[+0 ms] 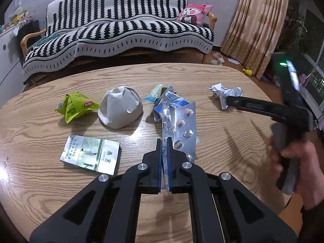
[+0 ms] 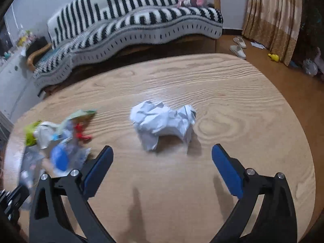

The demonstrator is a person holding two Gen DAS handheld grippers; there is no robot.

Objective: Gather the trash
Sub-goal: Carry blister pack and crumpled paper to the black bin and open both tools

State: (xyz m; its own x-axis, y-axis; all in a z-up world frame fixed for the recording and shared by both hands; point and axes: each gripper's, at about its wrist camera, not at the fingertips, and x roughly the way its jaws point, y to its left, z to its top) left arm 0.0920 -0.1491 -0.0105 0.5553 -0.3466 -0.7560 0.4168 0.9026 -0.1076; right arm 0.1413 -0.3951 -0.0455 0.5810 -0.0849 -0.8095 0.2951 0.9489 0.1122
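Blister pack [image 1: 182,129] (pills inside) — clamped.

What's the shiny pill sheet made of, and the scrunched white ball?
The pill sheet looks like silvery foil with clear plastic bubbles: it glints and pink pills show through. The white ball looks like matte paper, judging by its sharp creases. The table shows wood grain, maybe printed.

silver pill blister [image 1: 183,127] upright; crumpled white paper [image 2: 164,121] lies on table.
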